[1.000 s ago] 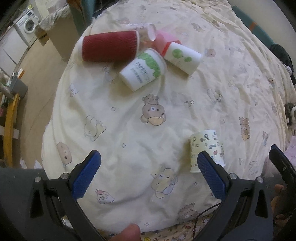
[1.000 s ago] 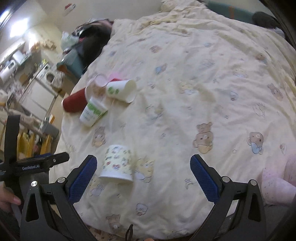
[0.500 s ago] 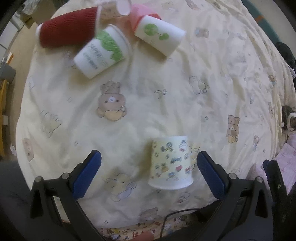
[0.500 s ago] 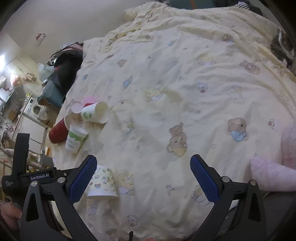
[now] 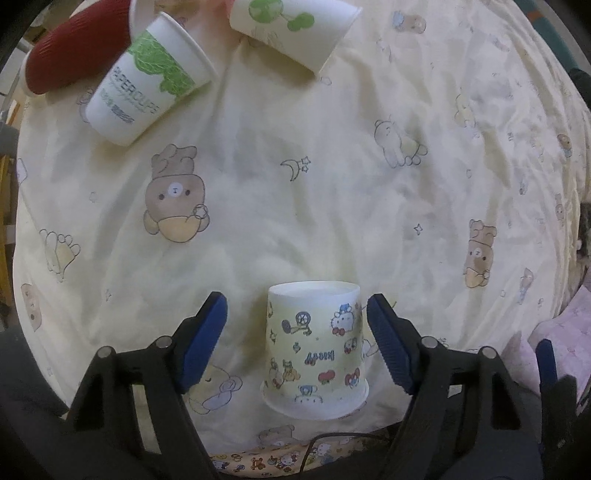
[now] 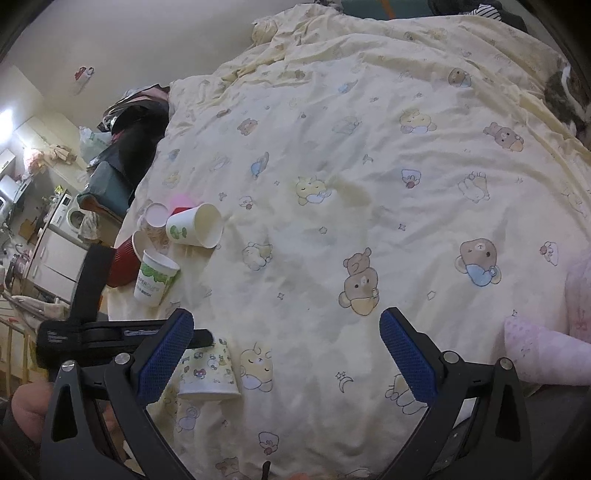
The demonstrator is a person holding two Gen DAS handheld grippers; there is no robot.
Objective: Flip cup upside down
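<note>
The left wrist view looks steeply down on the bed (image 5: 332, 155), its yellow cover printed with bears, and shows the cartoon cup (image 5: 316, 350) close up at lower centre: it stands mouth down, flat base uppermost, wide rim pressed into the cover. The left hand-held gripper (image 5: 295, 343) is spread wide with the cup between its blue pads (image 5: 201, 339), a clear gap on each side, nearer the right-hand pad than the left one; it grips nothing. Along the top of this view lie three cups on their sides: a red cup (image 5: 74, 48) at upper left, a white cup with green lettering band (image 5: 144, 81) beside it, and a green-dotted cup (image 5: 291, 29) at top centre. The right wrist view takes in far more: the whole bed (image 6: 369, 184) up to the wall, a washing machine (image 6: 72, 218) at mid left, dark clothing (image 6: 133, 129) piled at the bed's edge, and a pink pillow (image 6: 546, 354) at lower right. There the cartoon cup (image 6: 207, 369) sits at lower left, partly behind the right hand-held gripper's (image 6: 291, 356) left pad, with the left tool's black body (image 6: 92, 332) reaching in over it. The right hand-held gripper is also wide open and empty, over bare cover, the cup outside its span.
</note>
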